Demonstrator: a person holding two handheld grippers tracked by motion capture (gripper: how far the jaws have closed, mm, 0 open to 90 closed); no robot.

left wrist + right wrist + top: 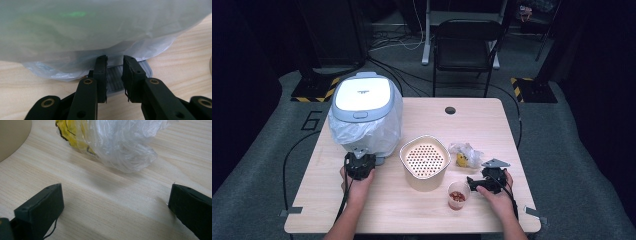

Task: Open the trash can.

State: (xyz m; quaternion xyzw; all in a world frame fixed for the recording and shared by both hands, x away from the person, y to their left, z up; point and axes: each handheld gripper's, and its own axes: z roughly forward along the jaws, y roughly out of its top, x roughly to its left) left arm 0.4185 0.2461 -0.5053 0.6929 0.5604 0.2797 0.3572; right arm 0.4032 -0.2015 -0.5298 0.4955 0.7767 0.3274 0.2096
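My left claw, jaws slightly apart, straddles the ribbed grey tab at the near foot of the plastic-wrapped rice cooker far left on the worktop, lid logo unreadable, while my right claw gapes near the crumpled yellow-printed bag.

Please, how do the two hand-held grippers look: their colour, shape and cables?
Both are black. The left gripper has two flat, blocky fingers on linked arms with brass-coloured rivets. A black cable trails from it along the forearm. The right gripper carries a grey three-cornered plate on top. No sleeves are visible.
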